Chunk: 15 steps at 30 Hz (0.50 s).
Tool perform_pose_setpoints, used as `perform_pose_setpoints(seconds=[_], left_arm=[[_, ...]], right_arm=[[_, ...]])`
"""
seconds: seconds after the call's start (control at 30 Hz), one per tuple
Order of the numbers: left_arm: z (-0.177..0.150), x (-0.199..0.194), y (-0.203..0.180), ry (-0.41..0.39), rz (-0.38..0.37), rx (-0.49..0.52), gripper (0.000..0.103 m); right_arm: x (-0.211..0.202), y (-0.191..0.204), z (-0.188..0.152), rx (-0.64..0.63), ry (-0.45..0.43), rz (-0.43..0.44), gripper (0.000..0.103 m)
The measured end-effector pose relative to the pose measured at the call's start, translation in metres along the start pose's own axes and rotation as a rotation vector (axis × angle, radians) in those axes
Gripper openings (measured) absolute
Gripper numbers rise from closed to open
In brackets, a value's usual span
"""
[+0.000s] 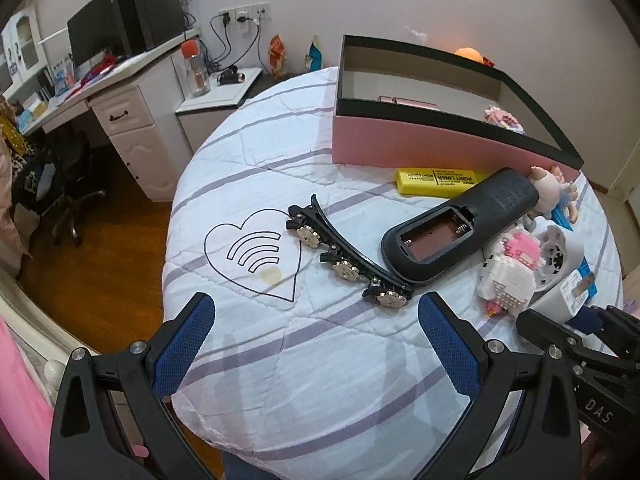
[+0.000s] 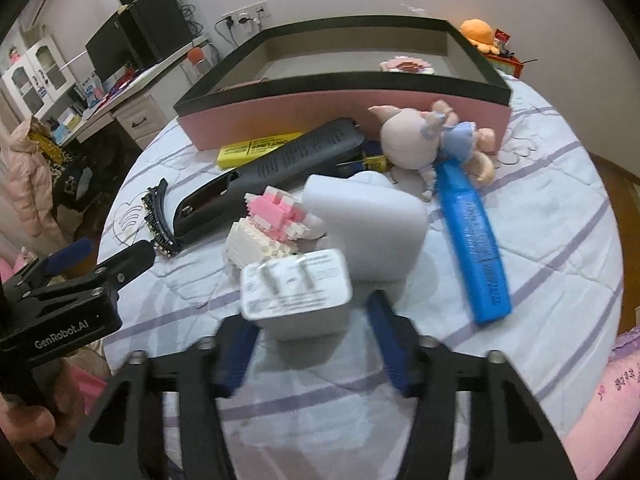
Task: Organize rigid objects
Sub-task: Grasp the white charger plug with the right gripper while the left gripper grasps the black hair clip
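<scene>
Charger (image 2: 298, 292), a white plug block, lies near the table's (image 2: 560, 220) front edge, prongs up, with the right gripper (image 2: 312, 344) straddling it, pads not visibly pressing. Hard, light, slick plastic: its flat sides suit squeezing. The left gripper (image 1: 316, 340) hangs spread and empty.

The right tool (image 2: 314, 344) and the white charger (image 2: 298, 294) between its blue pads are blurred; contact cannot be determined. The yellow marker box (image 2: 256, 149) is partly hidden by the remote control (image 2: 280, 168). Items inside the pink box (image 1: 400, 144) are largely concealed by its wall.

Desk (image 1: 120, 80), monitor (image 1: 94, 36), office chair (image 1: 72, 184), wall sockets (image 1: 244, 14).
</scene>
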<state>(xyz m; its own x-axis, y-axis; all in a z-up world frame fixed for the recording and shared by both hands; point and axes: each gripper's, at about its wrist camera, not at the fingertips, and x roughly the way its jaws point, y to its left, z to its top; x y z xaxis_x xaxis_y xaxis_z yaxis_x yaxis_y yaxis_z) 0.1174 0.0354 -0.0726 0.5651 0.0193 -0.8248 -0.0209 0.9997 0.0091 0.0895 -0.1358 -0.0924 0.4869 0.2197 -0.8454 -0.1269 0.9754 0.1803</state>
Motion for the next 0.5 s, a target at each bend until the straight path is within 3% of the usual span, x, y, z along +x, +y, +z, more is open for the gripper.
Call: perform_pose_setpoints(seconds=[0.5], left_arm=[[0.005, 0.025, -0.007, 0.024, -0.002, -0.019, 0.103]], right_arm=[[-0.008, -0.002, 0.003, 0.021, -0.003, 0.033, 0.043]])
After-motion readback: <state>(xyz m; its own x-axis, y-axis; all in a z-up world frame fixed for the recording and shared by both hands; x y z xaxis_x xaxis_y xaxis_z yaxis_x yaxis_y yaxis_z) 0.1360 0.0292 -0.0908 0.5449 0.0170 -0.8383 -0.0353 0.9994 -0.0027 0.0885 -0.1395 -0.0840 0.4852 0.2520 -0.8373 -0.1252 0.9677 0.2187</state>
